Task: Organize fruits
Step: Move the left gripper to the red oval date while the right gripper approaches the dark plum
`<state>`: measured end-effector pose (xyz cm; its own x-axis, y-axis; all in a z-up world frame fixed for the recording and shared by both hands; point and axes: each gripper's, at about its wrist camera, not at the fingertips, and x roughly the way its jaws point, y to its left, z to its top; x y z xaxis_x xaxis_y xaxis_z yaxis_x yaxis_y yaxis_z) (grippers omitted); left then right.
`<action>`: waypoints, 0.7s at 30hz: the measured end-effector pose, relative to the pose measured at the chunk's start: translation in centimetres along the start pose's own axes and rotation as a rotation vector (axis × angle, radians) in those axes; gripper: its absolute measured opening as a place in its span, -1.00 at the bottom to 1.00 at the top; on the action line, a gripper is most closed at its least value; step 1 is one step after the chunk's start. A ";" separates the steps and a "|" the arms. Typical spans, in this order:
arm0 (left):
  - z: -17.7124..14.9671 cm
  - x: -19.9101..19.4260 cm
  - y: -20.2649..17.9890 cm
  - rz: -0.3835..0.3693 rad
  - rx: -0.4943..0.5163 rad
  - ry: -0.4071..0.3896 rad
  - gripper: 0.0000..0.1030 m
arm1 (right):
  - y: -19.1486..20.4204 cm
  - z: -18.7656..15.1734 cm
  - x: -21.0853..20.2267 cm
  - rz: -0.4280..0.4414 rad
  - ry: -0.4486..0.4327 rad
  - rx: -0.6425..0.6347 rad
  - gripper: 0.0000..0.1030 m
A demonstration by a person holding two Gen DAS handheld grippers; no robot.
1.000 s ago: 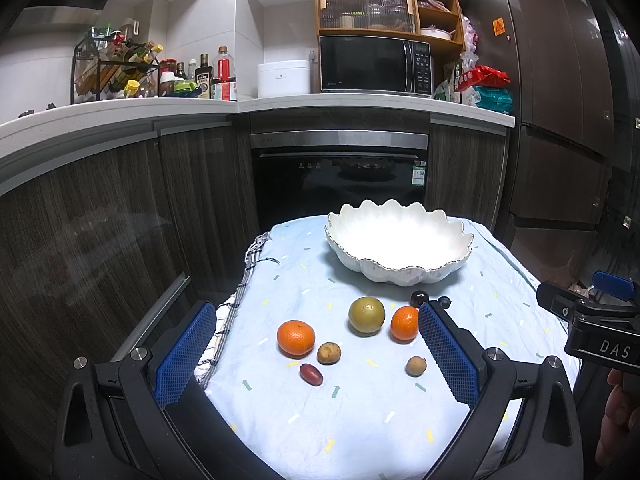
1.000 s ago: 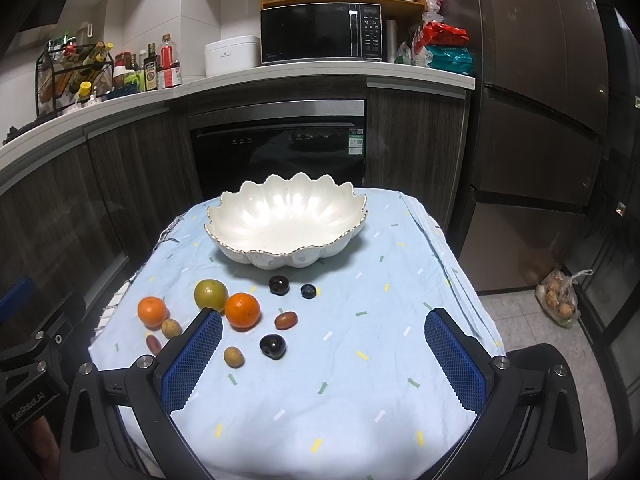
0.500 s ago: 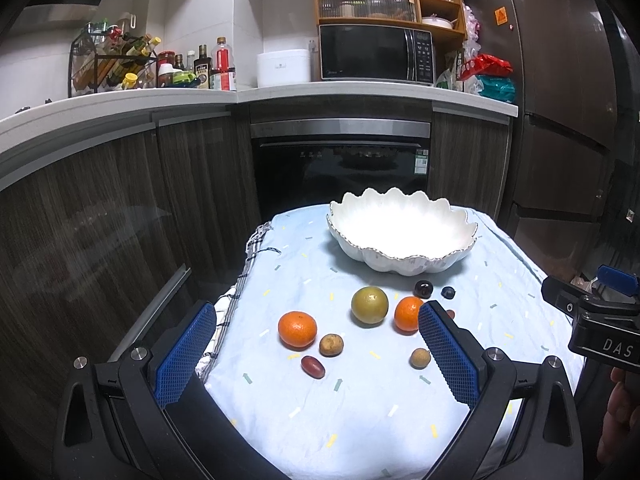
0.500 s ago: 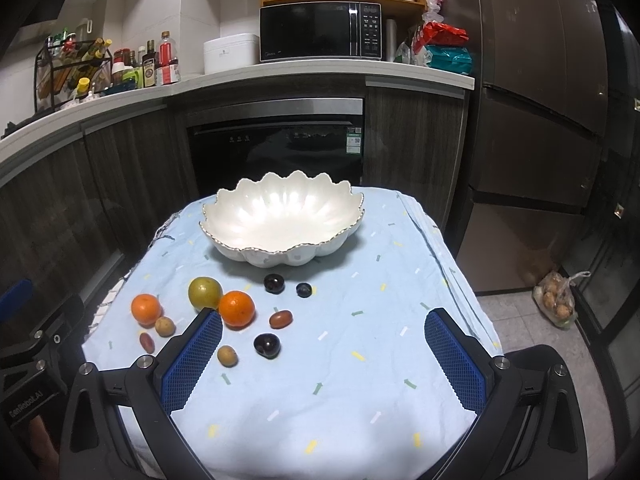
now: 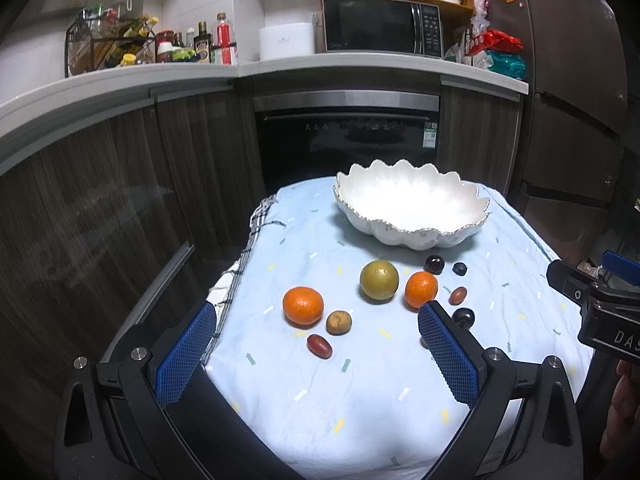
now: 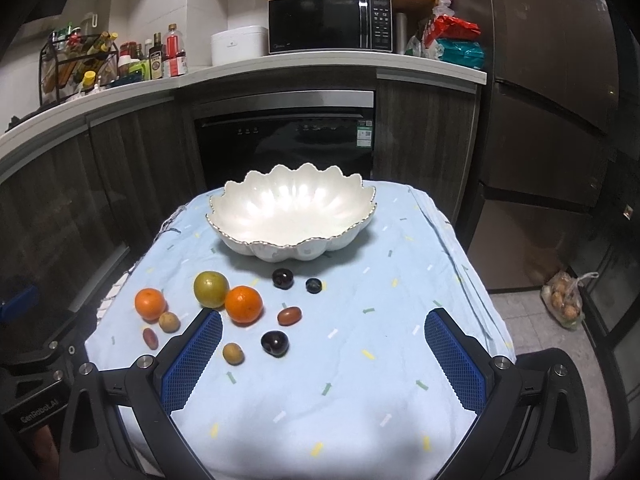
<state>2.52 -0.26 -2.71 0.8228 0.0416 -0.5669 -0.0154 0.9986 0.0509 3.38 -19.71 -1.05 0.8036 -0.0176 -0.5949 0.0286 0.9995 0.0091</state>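
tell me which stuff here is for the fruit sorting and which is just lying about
For the job: white bowl, two oranges, green fruit, dark plums, small brown fruits on the blue cloth.

Lying about: microwave, bottle rack, floor bag.

Loose fruits (image 6: 244,304) before empty bowl (image 6: 292,246)

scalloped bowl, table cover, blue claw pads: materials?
Scalloped bowl: looks like glazed ceramic, glossy white with bright highlights inside and a thin metallic-looking rim; could be glass or plastic.
Table cover: woven cloth, matte pale blue with small printed dashes; it wrinkles and drapes over the edge.
Blue pads on the right claw: probably rubber or soft plastic, with a fine grid texture.
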 end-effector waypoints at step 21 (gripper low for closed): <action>-0.7 7.7 0.5 0.021 -0.077 0.236 0.35 | 2.7 -0.7 6.4 0.078 0.123 -0.082 0.63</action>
<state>8.42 0.58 -7.59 0.6661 0.0601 -0.7435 -0.0819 0.9966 0.0071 8.12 -17.09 -5.40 0.7227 0.0582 -0.6887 -0.0839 0.9965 -0.0039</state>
